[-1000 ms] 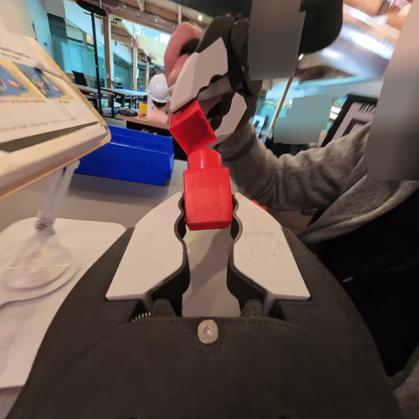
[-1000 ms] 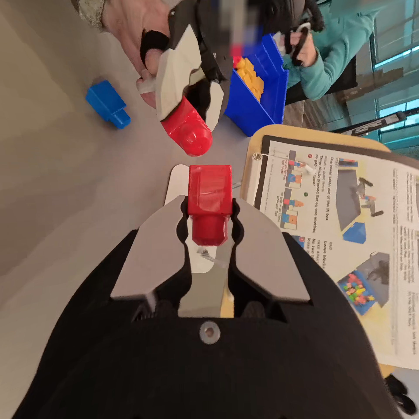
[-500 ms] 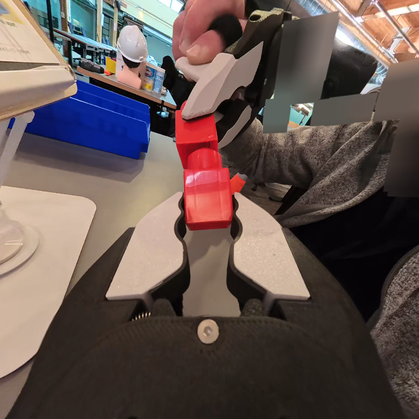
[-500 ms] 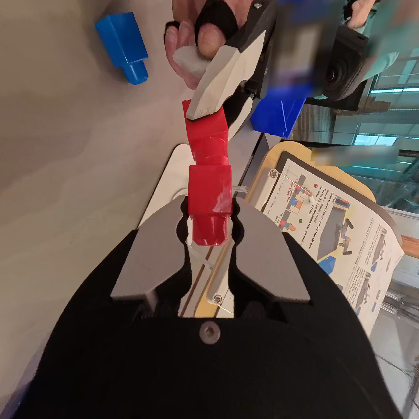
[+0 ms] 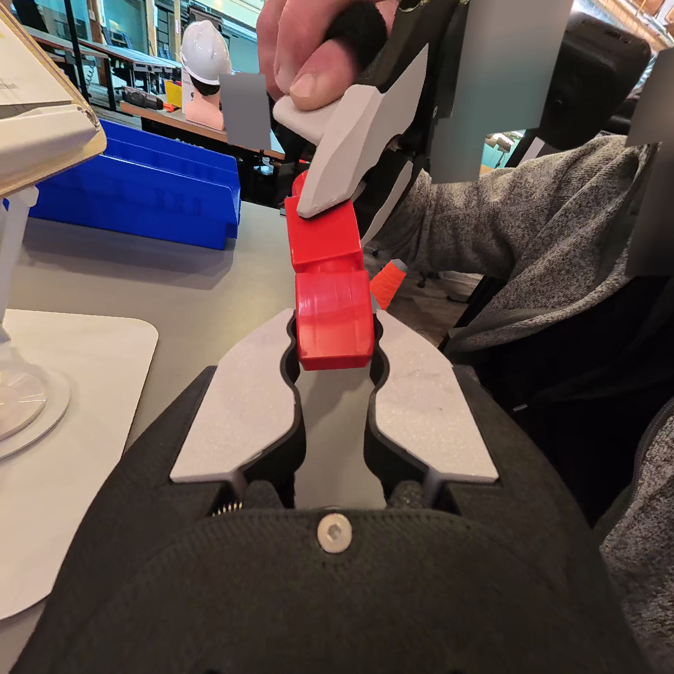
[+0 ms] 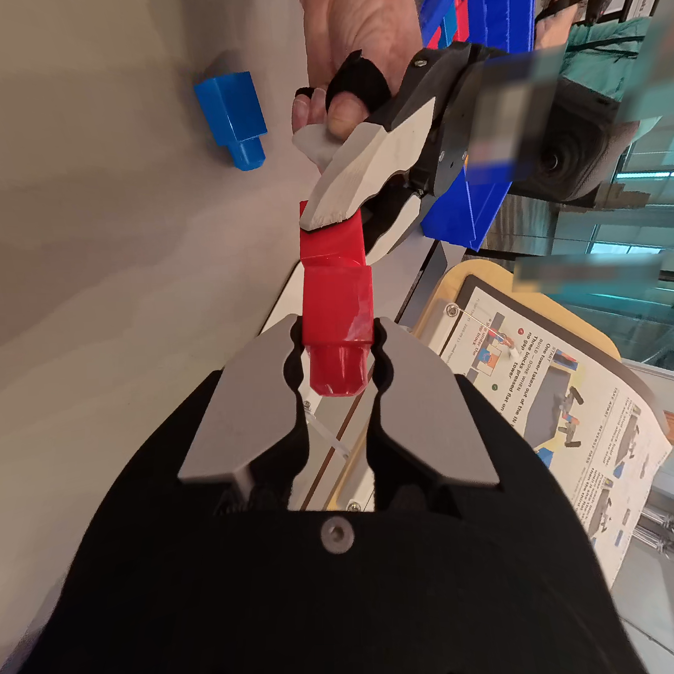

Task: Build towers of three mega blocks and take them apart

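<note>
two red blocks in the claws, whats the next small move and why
Probably straighten and press the two together along one line. Each claw, left and right, grips a red block. The stud is only partly in the other's socket, and the blocks meet at a slight angle with a gap showing.

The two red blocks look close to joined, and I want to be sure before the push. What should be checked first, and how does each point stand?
1. Left gripper clamped on its red block: ok, both pads press its sides.
2. Right gripper clamped on the other red block: ok.
3. Stud entered in the socket: ok, it shows partly inside.
4. Blocks in line: not ok, they meet at an angle.
5. Blocks pressed flat: not ok, a gap remains at the joint.
6. Third block ready: ok, blue block lies on the table.
</note>
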Demonstrator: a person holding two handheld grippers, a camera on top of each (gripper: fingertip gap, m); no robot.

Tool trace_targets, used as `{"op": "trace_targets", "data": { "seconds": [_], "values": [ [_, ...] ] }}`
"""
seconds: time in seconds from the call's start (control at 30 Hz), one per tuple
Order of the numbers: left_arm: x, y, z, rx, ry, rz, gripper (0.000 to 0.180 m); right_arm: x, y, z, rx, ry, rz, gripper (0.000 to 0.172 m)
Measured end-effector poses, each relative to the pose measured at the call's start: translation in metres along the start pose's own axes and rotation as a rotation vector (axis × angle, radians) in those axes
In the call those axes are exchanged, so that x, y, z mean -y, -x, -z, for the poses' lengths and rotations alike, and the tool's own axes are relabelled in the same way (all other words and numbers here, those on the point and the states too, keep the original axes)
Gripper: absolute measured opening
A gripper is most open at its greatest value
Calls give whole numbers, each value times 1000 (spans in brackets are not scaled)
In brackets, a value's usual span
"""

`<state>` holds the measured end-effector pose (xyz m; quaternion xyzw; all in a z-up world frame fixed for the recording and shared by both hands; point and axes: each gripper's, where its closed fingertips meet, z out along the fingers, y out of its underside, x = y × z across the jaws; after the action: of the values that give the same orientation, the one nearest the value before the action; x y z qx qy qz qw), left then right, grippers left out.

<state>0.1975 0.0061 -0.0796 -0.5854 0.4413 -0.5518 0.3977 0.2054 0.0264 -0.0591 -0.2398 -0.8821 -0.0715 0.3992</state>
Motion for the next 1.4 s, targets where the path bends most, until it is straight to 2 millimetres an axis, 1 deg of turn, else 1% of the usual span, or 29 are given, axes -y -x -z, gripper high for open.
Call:
{"op": "trace_targets", "data": {
  "seconds": [0.1, 0.27, 0.37, 0.53, 0.77, 1.27, 1.37, 1.4],
  "values": [
    [-2, 0, -2, 5, 12, -5, 35, 4, 3, -2, 5, 4, 17, 37],
    [1, 0, -2, 9, -2, -8, 35, 6, 1, -1, -15, -2, 22, 36],
    [-1, 0, -2, 5, 2, -2, 35, 7, 2, -3, -18, 0, 30, 37],
    [1, -5, -2, -40, -11, 7, 35, 14, 2, 0, -26, -31, 43, 36],
    [0, -10, -1, -111, -36, 48, 35, 20, 2, 1, -30, -24, 106, 36],
    [-3, -6, -2, -94, -28, 51, 35, 17, 4, -2, -21, -24, 92, 36],
    [-3, -3, 0, -80, -31, 54, 35, 15, 3, -5, -18, -24, 71, 36],
    [-1, -3, 2, -80, -40, 47, 36, 13, 0, -6, -37, -22, 68, 39]
  ]
}}
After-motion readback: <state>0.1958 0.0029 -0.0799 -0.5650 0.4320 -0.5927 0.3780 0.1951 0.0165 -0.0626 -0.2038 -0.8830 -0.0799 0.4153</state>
